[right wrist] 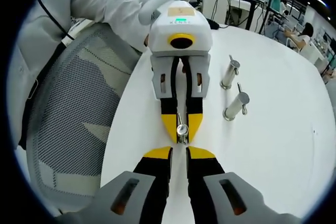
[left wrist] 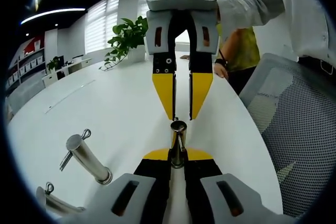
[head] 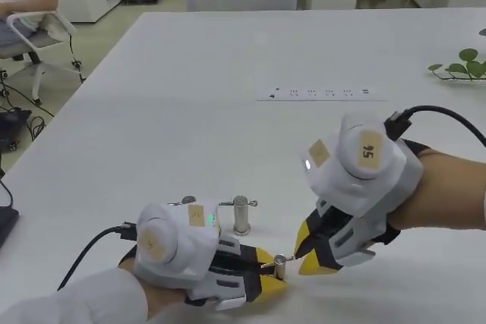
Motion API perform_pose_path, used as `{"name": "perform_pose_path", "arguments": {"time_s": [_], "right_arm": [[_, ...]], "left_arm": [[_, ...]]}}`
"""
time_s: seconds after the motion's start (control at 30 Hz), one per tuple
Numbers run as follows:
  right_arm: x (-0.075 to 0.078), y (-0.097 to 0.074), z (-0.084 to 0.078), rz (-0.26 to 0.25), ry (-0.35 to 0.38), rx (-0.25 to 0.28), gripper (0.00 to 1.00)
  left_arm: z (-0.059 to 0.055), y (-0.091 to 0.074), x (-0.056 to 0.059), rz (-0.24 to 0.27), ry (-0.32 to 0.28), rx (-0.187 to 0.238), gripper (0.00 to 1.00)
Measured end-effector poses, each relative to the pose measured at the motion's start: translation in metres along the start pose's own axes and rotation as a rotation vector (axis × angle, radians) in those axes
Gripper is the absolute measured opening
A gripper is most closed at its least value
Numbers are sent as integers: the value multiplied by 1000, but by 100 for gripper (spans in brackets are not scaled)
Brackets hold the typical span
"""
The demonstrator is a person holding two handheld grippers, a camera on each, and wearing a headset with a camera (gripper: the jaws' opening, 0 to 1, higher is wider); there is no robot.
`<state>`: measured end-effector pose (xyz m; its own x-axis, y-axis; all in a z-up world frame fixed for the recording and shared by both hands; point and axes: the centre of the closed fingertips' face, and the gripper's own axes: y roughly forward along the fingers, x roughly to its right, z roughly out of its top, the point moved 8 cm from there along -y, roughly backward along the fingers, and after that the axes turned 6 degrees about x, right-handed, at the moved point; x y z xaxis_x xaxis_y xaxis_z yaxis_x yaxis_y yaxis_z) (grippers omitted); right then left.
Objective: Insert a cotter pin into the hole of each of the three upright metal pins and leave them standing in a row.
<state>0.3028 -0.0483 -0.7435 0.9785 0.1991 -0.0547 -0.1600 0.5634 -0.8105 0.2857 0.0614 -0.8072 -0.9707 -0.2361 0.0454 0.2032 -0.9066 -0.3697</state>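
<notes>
White workbench (head: 190,96) w/ a power strip (head: 319,94) lying on it and a plant (head: 462,66) at the far R edge. L gripper (head: 272,271) sits low at the near edge, jaws clamped tight on a metal pin (head: 279,265). That pin looks upright, gripped round its shaft, w/ its top clear of the yellow tips. In the L gripper view a thin wire runs alongside the pin, too small to tell what it is. R gripper (head: 302,259) faces the L one tip to tip, w/ its yellow tips just beside the pin's top; can't tell if they touch. Its jaws stand a narrow slit apart, table showing thru the gap, nothing made out btwn them. Beyond the L gripper a second pin (head: 241,215) stands upright w/ a cotter pin (head: 226,204) thru its head. A third pin (head: 188,201) is partly hidden behind the L gripper's body, w/ a wire loop at its top. Both are apart from the gripper tips.
</notes>
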Motion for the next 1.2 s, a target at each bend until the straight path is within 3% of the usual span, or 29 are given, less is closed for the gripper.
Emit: {"name": "perform_pose_path", "arguments": {"time_s": [0.07, 0.17, 0.63, 1.2], "right_arm": [[0, 0, -2, -2, 8, 1, 13], [0, 0, -4, -7, 20, 5, 13], [0, 5, -15, -29, 83, 45, 20], [-3, 18, -22, -40, 146, 186, 25]], "left_arm": [[0, 0, 0, 7, -16, 2, 8], [0, -1, -1, 20, -30, 16, 19], [-2, -24, 1, 52, -69, 27, 28], [-2, -70, 10, 145, -95, 68, 39]]}}
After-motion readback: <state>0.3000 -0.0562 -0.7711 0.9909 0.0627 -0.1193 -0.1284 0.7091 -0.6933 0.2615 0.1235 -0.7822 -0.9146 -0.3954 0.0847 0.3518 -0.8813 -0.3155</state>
